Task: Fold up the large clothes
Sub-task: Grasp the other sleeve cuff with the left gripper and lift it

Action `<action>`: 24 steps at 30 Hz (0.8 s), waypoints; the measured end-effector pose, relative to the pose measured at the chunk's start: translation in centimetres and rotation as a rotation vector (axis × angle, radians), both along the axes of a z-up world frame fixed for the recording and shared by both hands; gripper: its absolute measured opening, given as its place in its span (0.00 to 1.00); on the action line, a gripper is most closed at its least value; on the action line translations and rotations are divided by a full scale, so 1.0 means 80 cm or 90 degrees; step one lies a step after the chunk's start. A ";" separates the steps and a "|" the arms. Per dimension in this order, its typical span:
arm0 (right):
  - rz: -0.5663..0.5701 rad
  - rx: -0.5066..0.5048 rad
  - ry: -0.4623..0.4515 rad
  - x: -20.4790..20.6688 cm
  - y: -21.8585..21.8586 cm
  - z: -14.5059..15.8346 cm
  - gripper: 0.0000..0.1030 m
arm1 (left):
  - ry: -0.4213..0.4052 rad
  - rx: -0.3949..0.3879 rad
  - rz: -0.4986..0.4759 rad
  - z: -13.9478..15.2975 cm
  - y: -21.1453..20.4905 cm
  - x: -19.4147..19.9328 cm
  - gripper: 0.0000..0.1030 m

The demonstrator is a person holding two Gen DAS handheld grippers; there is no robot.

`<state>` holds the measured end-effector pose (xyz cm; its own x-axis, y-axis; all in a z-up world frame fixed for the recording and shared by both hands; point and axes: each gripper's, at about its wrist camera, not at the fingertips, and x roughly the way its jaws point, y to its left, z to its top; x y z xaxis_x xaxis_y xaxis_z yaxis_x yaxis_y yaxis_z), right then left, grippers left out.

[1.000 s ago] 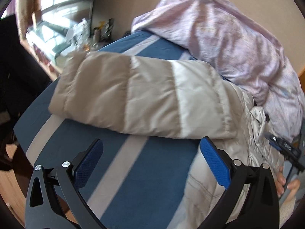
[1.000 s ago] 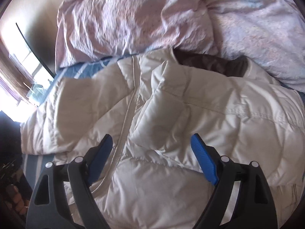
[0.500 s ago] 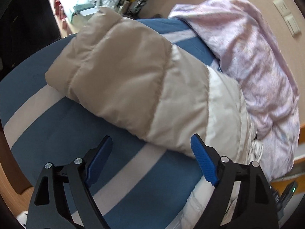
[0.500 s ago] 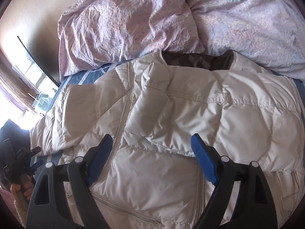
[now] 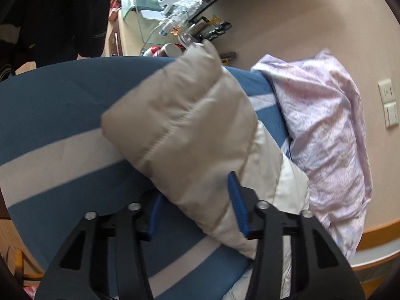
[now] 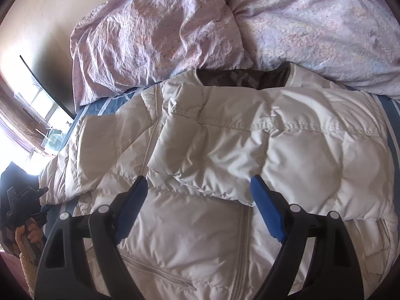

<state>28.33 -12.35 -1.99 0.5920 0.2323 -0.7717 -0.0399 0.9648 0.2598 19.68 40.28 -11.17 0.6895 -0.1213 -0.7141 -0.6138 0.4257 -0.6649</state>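
The cream puffer jacket lies spread on the striped blue bedsheet, collar toward the far lilac duvet. The left gripper is closing around its outstretched sleeve, likely to fold it inward. The right gripper hovers wide apart, empty, over the chest.

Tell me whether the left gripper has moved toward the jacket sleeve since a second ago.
Yes. The left gripper has closed in on the sleeve, which lies on the blue striped sheet; its jaws are closing with the sleeve's edge between them.
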 end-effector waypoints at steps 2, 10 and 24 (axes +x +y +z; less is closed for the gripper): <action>-0.005 0.001 -0.004 -0.004 -0.007 0.003 0.82 | -0.003 0.001 0.004 -0.002 0.003 0.002 0.32; -0.026 0.005 -0.019 -0.022 -0.036 0.013 0.82 | -0.020 0.017 0.014 0.005 0.003 0.006 0.07; -0.083 0.006 -0.044 -0.052 -0.099 0.026 0.82 | -0.114 0.196 -0.047 0.158 -0.061 0.029 0.04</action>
<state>24.19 -20.27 0.09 0.6686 0.1580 -0.7266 0.0669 0.9604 0.2704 22.04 35.41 1.50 0.8044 0.0273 -0.5935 -0.4598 0.6613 -0.5927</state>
